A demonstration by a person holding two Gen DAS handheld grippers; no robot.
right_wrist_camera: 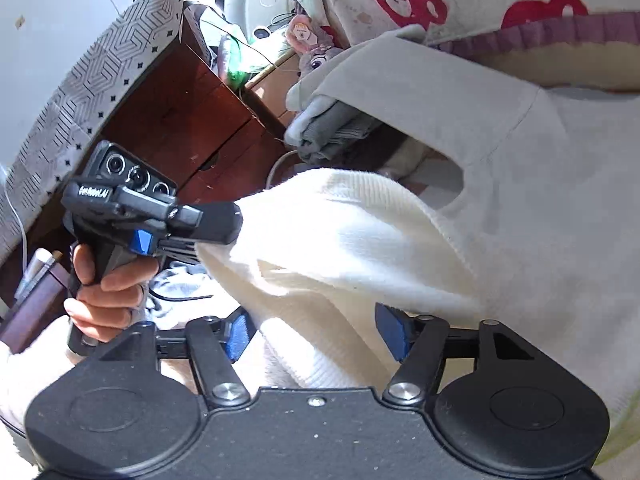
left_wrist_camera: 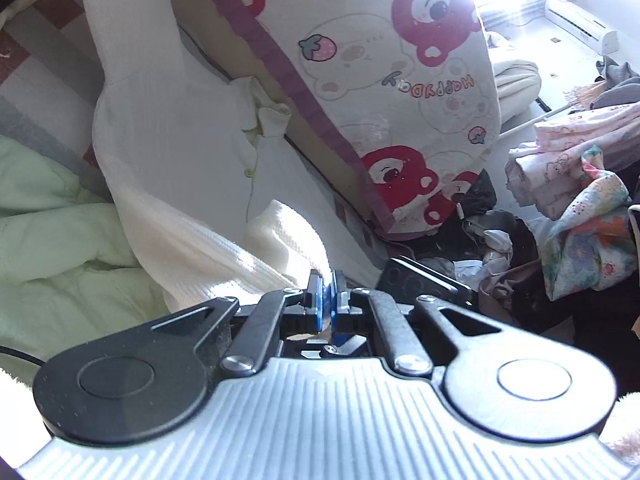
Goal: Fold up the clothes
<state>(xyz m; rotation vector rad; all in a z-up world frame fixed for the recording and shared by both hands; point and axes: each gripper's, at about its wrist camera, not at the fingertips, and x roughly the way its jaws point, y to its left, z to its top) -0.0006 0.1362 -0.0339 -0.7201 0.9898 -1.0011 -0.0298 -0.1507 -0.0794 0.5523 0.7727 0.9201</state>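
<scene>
White knit top (left_wrist_camera: 168, 168) hangs off bear-print bed (left_wrist_camera: 400, 92) edge beside pale green garment (left_wrist_camera: 52, 248), left gripper (left_wrist_camera: 327, 294) pinched tight on its sleeve end, right gripper (right_wrist_camera: 316, 334) spread wide with white knit fabric between its fingers.

Black linkage grippers with silver pivot screws, blue fingers (right_wrist_camera: 394, 334), and a ribbed silver base (left_wrist_camera: 320, 420).

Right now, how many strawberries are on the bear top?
2. One strawberry sits left of the red bear on the bear top; the other strawberry is lower, near its right edge. More may be hidden.
</scene>
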